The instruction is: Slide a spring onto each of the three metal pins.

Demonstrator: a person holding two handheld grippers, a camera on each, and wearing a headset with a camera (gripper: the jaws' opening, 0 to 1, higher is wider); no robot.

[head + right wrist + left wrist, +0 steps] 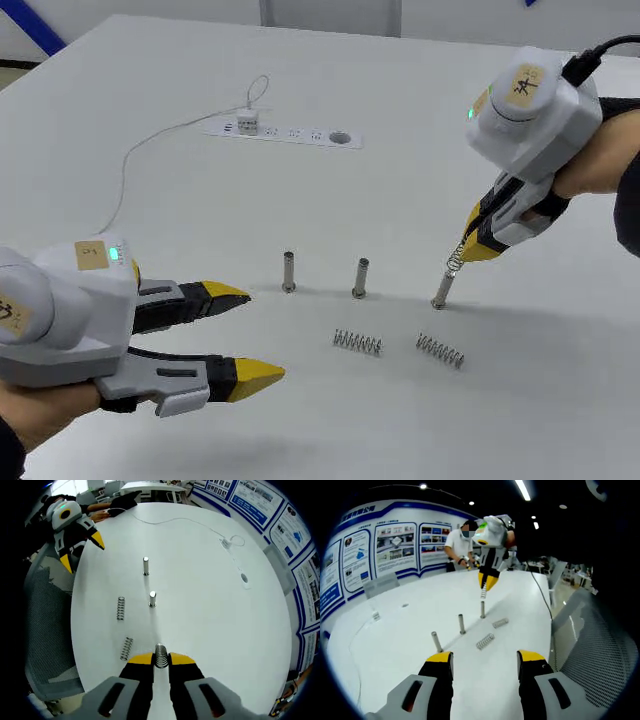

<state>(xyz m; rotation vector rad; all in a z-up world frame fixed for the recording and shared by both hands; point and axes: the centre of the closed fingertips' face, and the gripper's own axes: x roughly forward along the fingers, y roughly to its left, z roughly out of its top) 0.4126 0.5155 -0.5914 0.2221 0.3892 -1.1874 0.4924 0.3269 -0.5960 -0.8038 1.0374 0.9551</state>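
Three metal pins stand upright in a row on the white table: the left pin [288, 272], the middle pin [360, 278] and the right pin [441, 290]. My right gripper [478, 250] is shut on a spring [455, 262], whose lower end hangs just over the right pin's top. Seen along its jaws, that spring [160, 656] covers the pin below. Two loose springs [357, 342] [440, 350] lie in front of the pins. My left gripper [250, 333] is open and holds nothing, at the near left, apart from the pins.
A white power strip [285, 131] with a plug and cable lies at the back of the table. A mesh chair [45, 630] stands by the table's edge. A person [457, 545] stands beyond the far side.
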